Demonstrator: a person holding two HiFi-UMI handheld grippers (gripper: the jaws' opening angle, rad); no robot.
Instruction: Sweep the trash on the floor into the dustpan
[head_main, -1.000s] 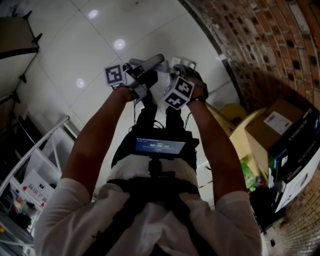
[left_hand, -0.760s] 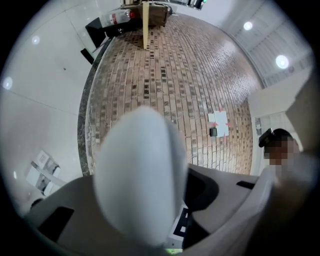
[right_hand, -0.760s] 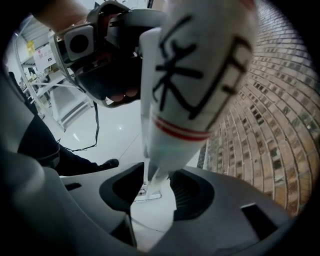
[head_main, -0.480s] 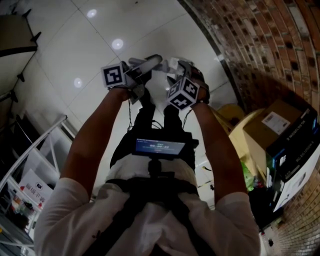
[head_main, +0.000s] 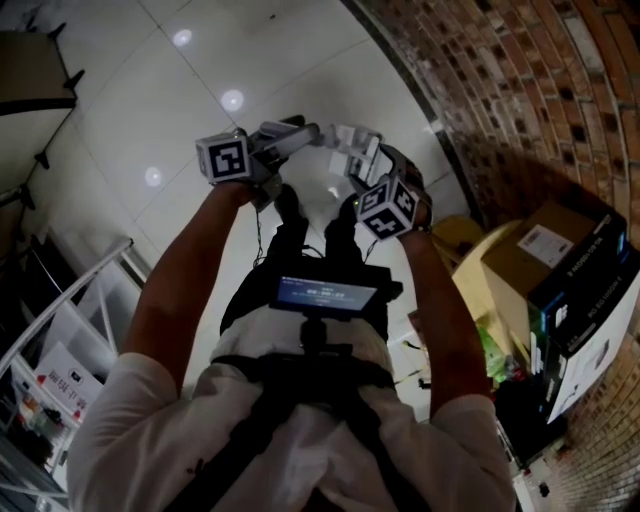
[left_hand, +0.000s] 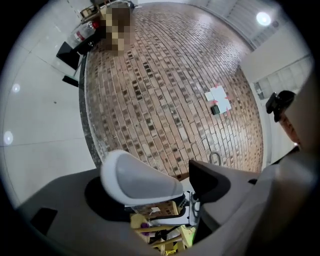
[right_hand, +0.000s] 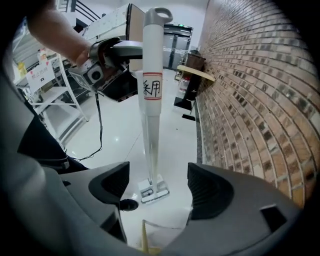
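Spreading in the foreground, the right claw (right_hand: 155, 182) is opening its jaws with nothing gripped between them, pointed down at the white tile floor (right_hand: 120, 135). Just beyond it the sweeping tool's long white handle (right_hand: 151, 100) stands upright, foot on the floor, while the left claw (left_hand: 165, 185) is letting go, jaws opening around its upper part without pressing. Farther off, a brick wall (right_hand: 250, 100) runs along the right.

Glossy white tile floor (head_main: 150, 100) beside a curved brick wall (head_main: 520, 80).
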